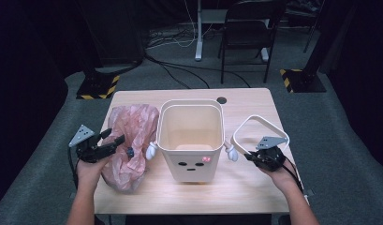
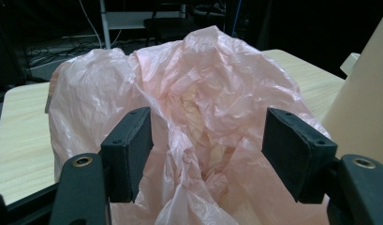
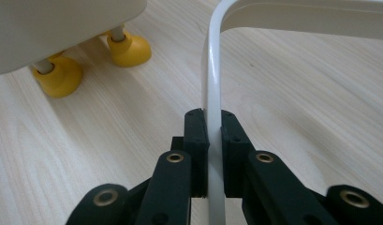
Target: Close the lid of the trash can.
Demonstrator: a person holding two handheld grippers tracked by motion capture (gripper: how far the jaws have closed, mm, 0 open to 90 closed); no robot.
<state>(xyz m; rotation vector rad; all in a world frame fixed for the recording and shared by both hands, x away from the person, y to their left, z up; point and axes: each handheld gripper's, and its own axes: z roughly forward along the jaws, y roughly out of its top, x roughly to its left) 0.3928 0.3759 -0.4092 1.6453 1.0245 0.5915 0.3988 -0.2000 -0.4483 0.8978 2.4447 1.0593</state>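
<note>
On the light wooden table (image 1: pixel 245 187) a cream bin (image 1: pixel 191 140) with a little face on its front stands at the centre of the high view, its open top empty and its two yellow feet (image 3: pixel 93 58) resting on the wood. At about nine o'clock from the bin lies a crumpled pink plastic bag (image 1: pixel 128 145), its edge just beside the bin's small white arm (image 1: pixel 151 151). The left gripper (image 1: pixel 118 146) hangs over the near part of the bag, pointing toward three o'clock; in the left gripper view its jaws stand wide, one on each side of a raised fold of the pink film (image 2: pixel 203 108), and the pads do not press on it. At about three o'clock from the bin, the white rim ring (image 1: pixel 260 136) is tilted, its far side lifted off the table. The right gripper (image 1: pixel 254 157) grips the ring at its near edge, at roughly six o'clock on the ring; in the right gripper view the jaws are drawn narrow and clamp the thin white band (image 3: pixel 212 117) between the pads, with the band rising upright from them and curving off toward three o'clock.
</note>
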